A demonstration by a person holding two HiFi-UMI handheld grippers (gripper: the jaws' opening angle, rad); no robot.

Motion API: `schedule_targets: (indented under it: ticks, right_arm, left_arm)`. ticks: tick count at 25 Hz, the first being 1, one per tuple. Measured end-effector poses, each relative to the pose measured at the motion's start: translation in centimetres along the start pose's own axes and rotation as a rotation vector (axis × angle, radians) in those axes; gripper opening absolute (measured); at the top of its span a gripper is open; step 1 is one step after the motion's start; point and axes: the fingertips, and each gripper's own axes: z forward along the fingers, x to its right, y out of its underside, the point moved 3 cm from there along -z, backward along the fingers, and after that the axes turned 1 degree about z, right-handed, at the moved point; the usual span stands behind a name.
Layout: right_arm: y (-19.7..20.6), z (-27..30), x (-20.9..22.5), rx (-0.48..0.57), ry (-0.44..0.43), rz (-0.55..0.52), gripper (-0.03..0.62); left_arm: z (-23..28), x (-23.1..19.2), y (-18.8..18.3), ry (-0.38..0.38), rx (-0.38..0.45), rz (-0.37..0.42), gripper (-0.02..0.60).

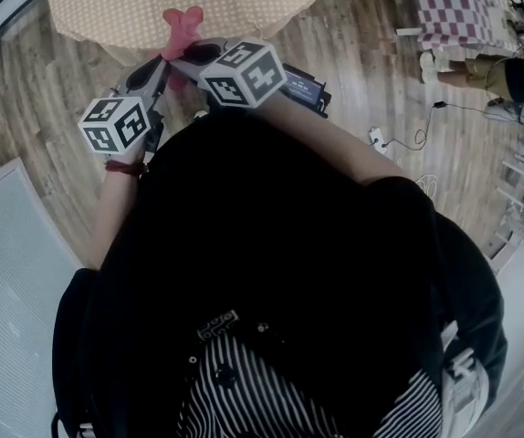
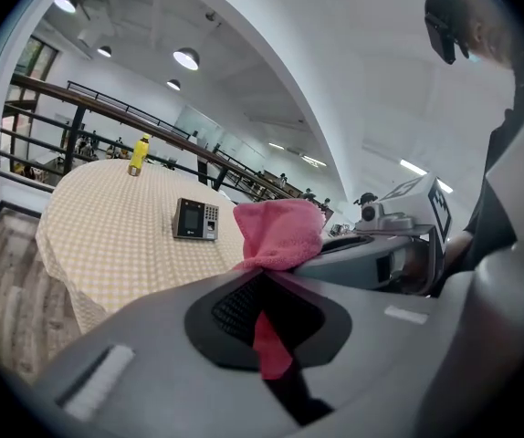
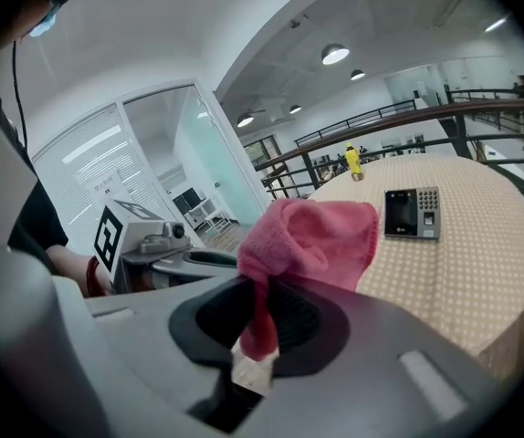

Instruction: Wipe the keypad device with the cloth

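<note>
Keypad device (image 2: 194, 219) on checked tablecloth (image 2: 107, 235), wood floor (image 1: 43, 108) (railings (image 2: 61, 94) behind)

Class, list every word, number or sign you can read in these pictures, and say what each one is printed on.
No text here is readable.
keypad device: keys and screen too small to read.
yellow bottle: label blurred.
dark box: pale print, too blurred to read.
pink cloth: no print.
</note>
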Motion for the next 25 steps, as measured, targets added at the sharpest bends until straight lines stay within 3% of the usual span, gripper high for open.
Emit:
schedule_targets:
  ticks: [11, 25]
  right_arm:
    - [-7.1, 2.1, 8.4, -0.039, -0.067, 0.021, 0.049]
    - [-13.1, 5.5, 15.9, -0.077, -0.185, 0.069, 0.049]
  left_arm:
    - [7.2, -4.6, -6.6, -0.053, -0.002, -0.065, 0.003]
    - [13.0, -9.8, -11.8, -0.161, -0.032, -0.148, 0.003]
